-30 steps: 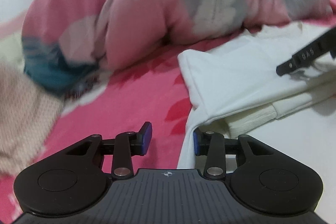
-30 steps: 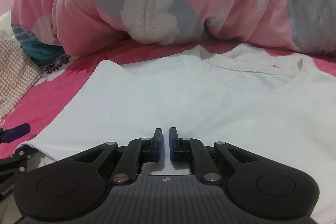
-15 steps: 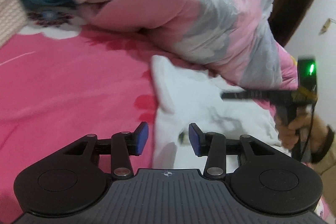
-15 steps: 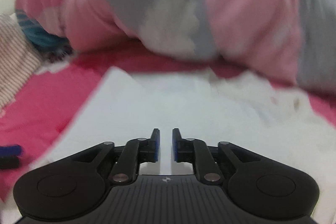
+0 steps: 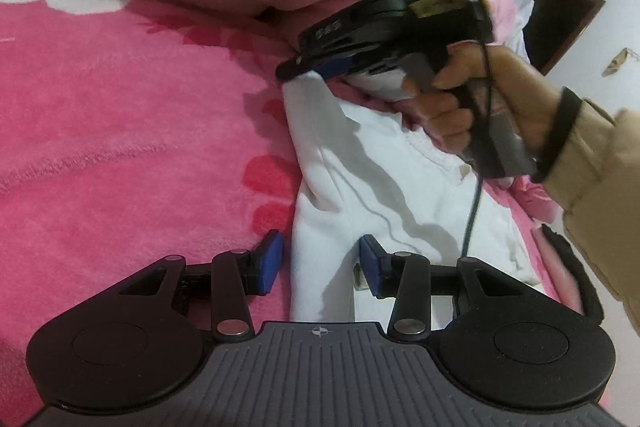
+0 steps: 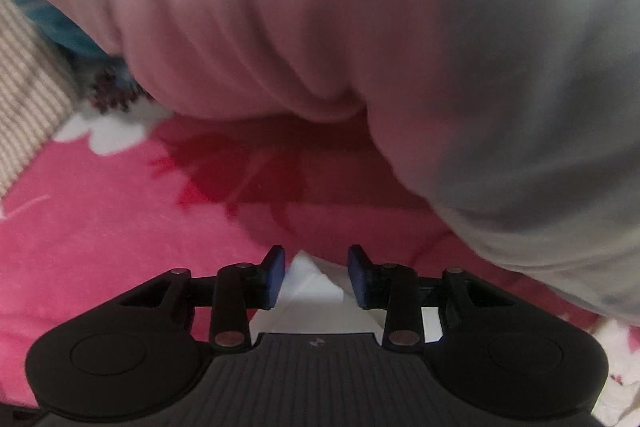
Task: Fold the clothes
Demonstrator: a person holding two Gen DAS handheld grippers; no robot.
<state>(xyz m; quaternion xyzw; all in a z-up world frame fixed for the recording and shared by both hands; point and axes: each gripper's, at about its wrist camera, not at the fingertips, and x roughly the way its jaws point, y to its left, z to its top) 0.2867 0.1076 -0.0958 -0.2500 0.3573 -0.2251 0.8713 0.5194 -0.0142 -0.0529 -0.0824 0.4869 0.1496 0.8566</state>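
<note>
A white garment (image 5: 360, 163) lies rumpled on the pink blanket, running from the near edge up toward the quilt. My left gripper (image 5: 320, 267) is open, its blue pads (image 5: 270, 263) on either side of the garment's near left edge. A hand (image 5: 480, 95) holds my right gripper (image 5: 308, 69) over the garment's far corner. In the right wrist view the right gripper (image 6: 316, 277) stands open with a white corner of the garment (image 6: 310, 277) lying between its fingers, not pinched.
A bulky pink and grey quilt (image 6: 400, 47) is heaped just beyond the garment. The pink flowered blanket (image 5: 120, 127) stretches out to the left. A beige knit cloth (image 6: 24, 99) lies at the far left. A dark doorway (image 5: 560, 23) is at the back right.
The right gripper has moved forward to the garment's far corner near the quilt and its jaws have spread apart. The left gripper has swung right along the garment's left edge, still open.
</note>
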